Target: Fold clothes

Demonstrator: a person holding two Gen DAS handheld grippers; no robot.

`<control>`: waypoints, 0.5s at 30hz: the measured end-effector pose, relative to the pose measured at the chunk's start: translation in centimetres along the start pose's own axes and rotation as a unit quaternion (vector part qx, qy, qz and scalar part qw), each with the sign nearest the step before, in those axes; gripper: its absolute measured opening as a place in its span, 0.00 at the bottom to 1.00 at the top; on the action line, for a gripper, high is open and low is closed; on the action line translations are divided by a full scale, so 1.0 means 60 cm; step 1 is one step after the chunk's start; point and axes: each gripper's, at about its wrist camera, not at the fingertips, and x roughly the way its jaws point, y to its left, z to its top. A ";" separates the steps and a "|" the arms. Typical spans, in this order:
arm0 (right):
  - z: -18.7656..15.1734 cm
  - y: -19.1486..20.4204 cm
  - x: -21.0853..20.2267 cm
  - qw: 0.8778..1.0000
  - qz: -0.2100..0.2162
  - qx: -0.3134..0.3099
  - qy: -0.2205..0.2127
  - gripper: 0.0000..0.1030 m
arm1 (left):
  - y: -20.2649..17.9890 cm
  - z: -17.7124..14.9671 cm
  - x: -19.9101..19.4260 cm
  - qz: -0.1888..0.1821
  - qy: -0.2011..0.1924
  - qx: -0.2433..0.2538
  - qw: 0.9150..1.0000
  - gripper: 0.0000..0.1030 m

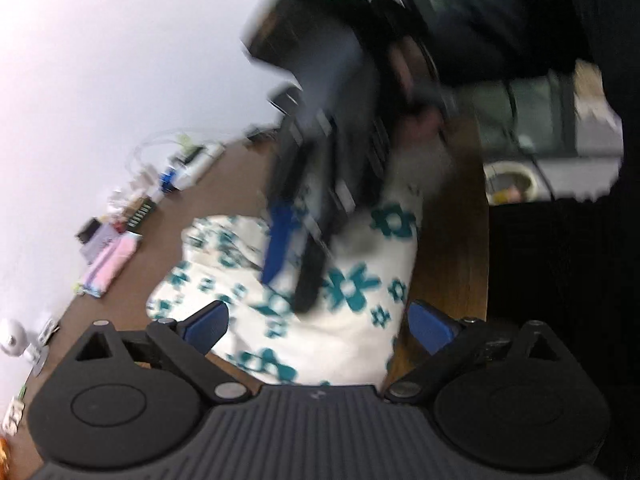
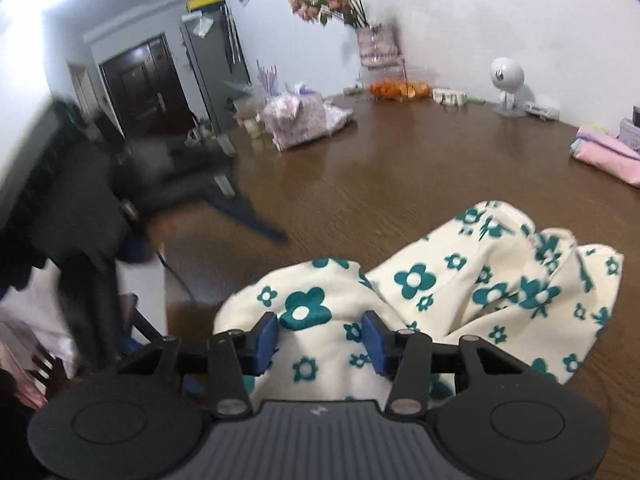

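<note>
Lying in a loose, rumpled heap on the brown desk (image 2: 360, 168), the cream garment with teal flowers (image 2: 480, 280) shows no finished fold: its layers bulge and overlap unevenly, and no edge is squared. The folding therefore appears to be at an early stage, with flattening, aligning and the folds themselves judged to remain.

Left hand-held gripper (image 1: 318, 326): jaws released and spread wide, the two blue pads standing apart on either side of the cloth's near end. Nothing is gripped; whether either pad brushes the fabric cannot be told through the blur. In the right wrist view this same tool appears only as a dark smear at the left, over the desk and apart from the garment.

Right hand-held gripper (image 2: 320, 340): jaws about half open, the blue pads flanking a raised hump of the near hem. Cloth lies between them, yet a margin of fabric shows inside each pad, so the hump appears bracketed rather than pinched. From the left wrist view the tool is seen blurred, reaching down onto the middle of the garment.

Background: a pink folded cloth (image 2: 608, 156) at the desk's far right edge, a wrapped pink bundle (image 2: 300, 120) and a small white camera (image 2: 506, 80) near the wall, all well apart from the work.
</note>
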 end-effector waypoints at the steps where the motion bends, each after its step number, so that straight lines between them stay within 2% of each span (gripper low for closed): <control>1: 0.001 -0.003 -0.011 1.000 0.006 0.009 -0.012 0.45 | -0.003 0.002 0.009 -0.010 0.008 0.005 1.000 1.00; 5: 0.002 -0.024 -0.006 0.999 -0.008 0.047 -0.012 0.45 | -0.003 -0.005 0.019 -0.022 0.017 -0.004 1.000 1.00; 7: -0.003 -0.032 0.022 0.998 -0.020 0.061 0.010 0.46 | -0.004 -0.007 0.018 -0.024 0.019 -0.015 0.999 1.00; 10: -0.006 -0.039 0.029 0.997 -0.007 0.076 0.015 0.46 | -0.018 -0.009 0.009 -0.027 0.018 -0.021 0.999 1.00; 15: -0.026 -0.035 0.023 0.995 0.035 0.094 0.027 0.46 | -0.068 0.001 -0.012 0.000 -0.015 -0.009 1.000 1.00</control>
